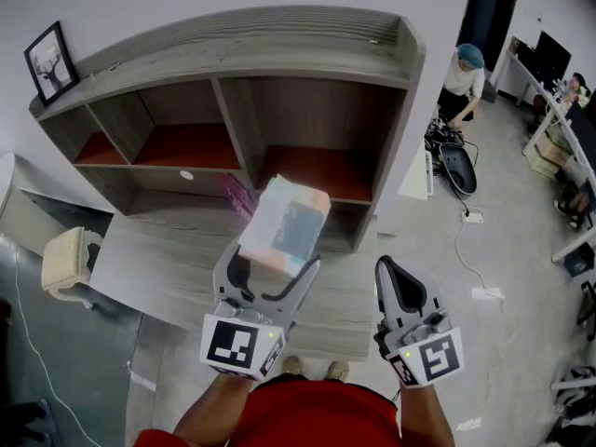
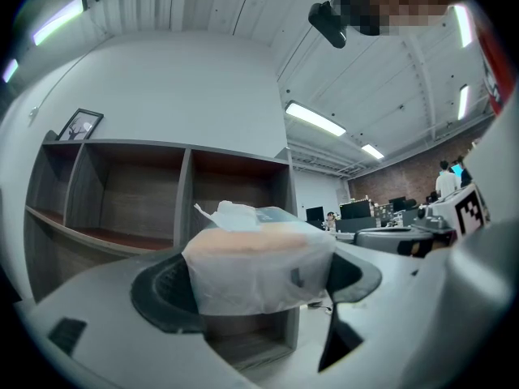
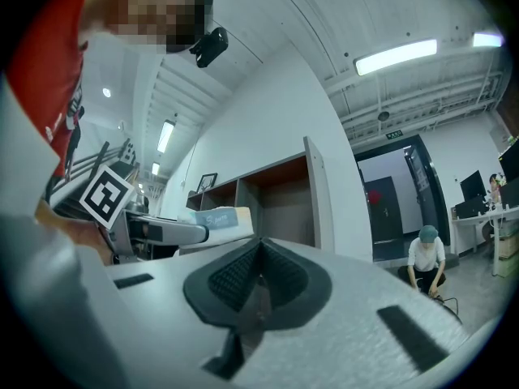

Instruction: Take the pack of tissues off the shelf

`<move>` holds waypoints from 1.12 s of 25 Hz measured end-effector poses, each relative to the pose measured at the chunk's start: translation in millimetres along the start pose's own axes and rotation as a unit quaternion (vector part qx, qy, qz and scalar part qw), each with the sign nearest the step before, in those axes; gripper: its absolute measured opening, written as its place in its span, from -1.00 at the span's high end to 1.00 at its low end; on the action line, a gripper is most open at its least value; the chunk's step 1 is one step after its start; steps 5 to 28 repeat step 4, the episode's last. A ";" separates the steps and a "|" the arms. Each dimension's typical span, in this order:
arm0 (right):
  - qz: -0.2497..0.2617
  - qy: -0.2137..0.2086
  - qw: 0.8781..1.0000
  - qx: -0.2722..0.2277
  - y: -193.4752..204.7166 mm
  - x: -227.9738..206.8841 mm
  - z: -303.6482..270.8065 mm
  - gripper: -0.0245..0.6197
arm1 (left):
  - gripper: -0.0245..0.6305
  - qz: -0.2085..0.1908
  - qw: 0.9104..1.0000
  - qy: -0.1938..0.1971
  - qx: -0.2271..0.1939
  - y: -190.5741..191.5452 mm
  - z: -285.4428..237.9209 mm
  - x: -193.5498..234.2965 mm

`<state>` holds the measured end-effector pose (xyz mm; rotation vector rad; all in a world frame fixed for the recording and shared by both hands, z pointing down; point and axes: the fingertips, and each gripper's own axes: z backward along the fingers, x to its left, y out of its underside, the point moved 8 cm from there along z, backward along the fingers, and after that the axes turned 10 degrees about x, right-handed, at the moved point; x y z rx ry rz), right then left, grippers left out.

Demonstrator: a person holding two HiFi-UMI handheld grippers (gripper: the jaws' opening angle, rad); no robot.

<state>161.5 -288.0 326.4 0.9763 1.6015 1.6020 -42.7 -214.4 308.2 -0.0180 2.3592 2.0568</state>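
Observation:
The pack of tissues, a soft pale block in clear wrap with a blue label, is held up in front of the grey wooden shelf. My left gripper is shut on it, the jaws pressing its two sides. In the left gripper view the pack fills the gap between the dark pads, with the shelf's compartments behind it. My right gripper hangs to the right at about the same height, shut and empty; in its own view the pads meet, and the pack shows at the left.
A framed picture leans on the shelf's top left corner. A pink-purple item stays in the lower shelf bay. A low grey platform lies before the shelf, a cream stool at left. A person crouches by cables at right.

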 end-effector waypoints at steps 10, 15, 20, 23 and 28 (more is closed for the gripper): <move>0.000 0.000 1.000 -0.002 0.3 -0.4 1.7 0.91 | -0.41 -0.001 1.000 -0.003 -0.004 -0.8 0.3 -1.2; 0.000 0.000 1.000 -0.002 0.3 -0.4 1.7 0.91 | -0.41 -0.001 1.000 -0.003 -0.004 -0.8 0.3 -1.2; 0.000 0.000 1.000 -0.002 0.3 -0.4 1.7 0.91 | -0.41 -0.001 1.000 -0.003 -0.004 -0.8 0.3 -1.2; 0.000 0.000 1.000 -0.002 0.3 -0.4 1.7 0.91 | -0.41 -0.001 1.000 -0.003 -0.004 -0.8 0.3 -1.2; 0.000 0.000 1.000 -0.002 0.3 -0.4 1.7 0.91 | -0.41 -0.001 1.000 -0.003 -0.004 -0.8 0.3 -1.2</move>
